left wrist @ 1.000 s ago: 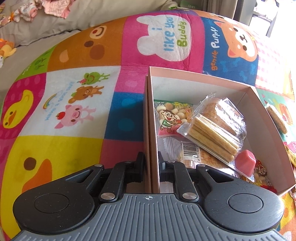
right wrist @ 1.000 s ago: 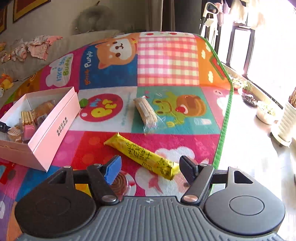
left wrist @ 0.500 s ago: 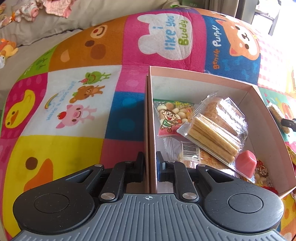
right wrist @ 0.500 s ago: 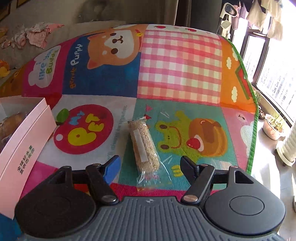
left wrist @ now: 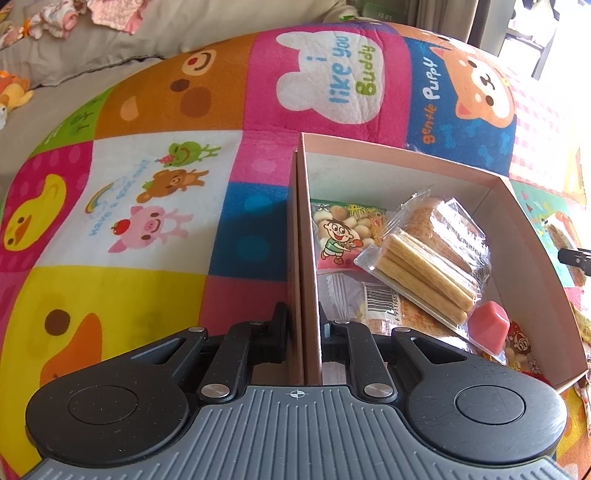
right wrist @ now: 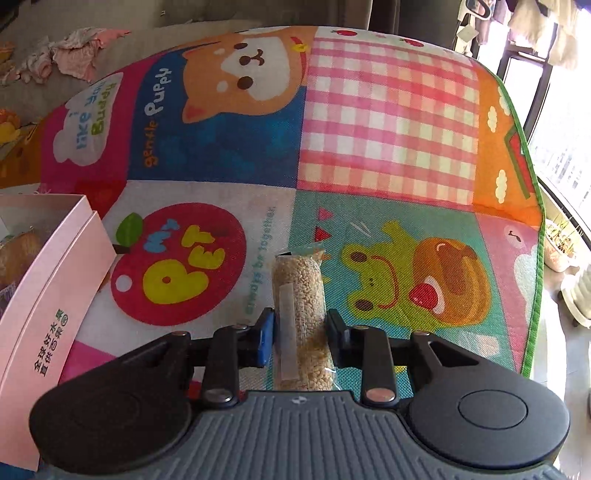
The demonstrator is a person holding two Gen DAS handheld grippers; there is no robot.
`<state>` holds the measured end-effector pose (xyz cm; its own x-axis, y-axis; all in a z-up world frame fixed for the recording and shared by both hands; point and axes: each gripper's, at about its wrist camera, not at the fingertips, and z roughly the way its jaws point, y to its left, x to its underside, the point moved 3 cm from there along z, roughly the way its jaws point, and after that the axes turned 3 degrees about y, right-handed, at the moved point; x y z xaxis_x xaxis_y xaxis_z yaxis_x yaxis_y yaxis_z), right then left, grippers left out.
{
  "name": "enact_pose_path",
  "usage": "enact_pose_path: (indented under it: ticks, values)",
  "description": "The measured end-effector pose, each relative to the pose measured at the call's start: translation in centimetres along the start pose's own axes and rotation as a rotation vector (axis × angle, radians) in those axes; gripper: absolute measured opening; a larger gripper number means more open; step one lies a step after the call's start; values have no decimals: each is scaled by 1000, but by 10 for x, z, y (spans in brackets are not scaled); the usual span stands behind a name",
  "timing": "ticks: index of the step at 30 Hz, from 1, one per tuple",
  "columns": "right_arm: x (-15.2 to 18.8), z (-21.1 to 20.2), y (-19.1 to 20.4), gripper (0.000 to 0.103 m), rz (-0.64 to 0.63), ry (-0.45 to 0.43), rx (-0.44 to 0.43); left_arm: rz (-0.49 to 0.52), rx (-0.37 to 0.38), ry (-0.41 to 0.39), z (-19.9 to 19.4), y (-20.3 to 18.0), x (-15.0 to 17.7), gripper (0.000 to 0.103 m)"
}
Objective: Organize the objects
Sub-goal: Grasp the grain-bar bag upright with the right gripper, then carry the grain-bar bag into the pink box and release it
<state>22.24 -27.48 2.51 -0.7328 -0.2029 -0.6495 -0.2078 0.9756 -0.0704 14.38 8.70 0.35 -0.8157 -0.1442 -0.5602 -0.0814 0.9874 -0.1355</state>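
An open pink cardboard box [left wrist: 532, 266] sits on the colourful play mat, holding several snack packets, a clear pack of stick biscuits [left wrist: 424, 275] and a pink jelly cup [left wrist: 489, 325]. My left gripper [left wrist: 303, 326] is shut on the box's near left wall. To the right of the box [right wrist: 48, 295] in the right wrist view, a grain bar in clear wrap [right wrist: 299, 291] lies on the mat. My right gripper [right wrist: 300, 326] is closing its jaws on this bar, pads touching both its sides. The bar [left wrist: 563, 234] also shows past the box in the left wrist view.
The mat [right wrist: 388, 122] ends in a green border [right wrist: 532, 206] at the right, with bare floor and plant pots [right wrist: 557, 251] by a window beyond. Behind the mat a grey sofa [left wrist: 155, 33] carries clothes and a plush toy [left wrist: 14, 92].
My right gripper has travelled forward over the mat, past a yellow packet, to the grain bar, and its wide jaws have closed round it. The left gripper and box have stayed still.
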Motion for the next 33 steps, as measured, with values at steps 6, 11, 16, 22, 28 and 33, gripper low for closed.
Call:
enact_pose_path:
  ticks: [6, 11, 16, 22, 28, 33]
  values:
    - [9, -73, 18, 29, -42, -104, -53, 0, 3, -5, 0, 1, 1, 15]
    - [27, -135, 37, 29, -65, -149, -127, -16, 18, -3, 0, 3, 0, 15]
    - [64, -167, 64, 29, -77, -66, -243, -30, 31, -6, 0, 5, 1, 15]
    - [104, -174, 103, 29, -90, 57, -352, -29, 31, -10, 0, 5, 2, 15]
    - [108, -177, 130, 29, -108, 94, -420, -20, 29, -15, 0, 5, 3, 15]
    - [75, -177, 146, 29, -84, 20, -485, -16, 30, -17, -1, 5, 3, 15]
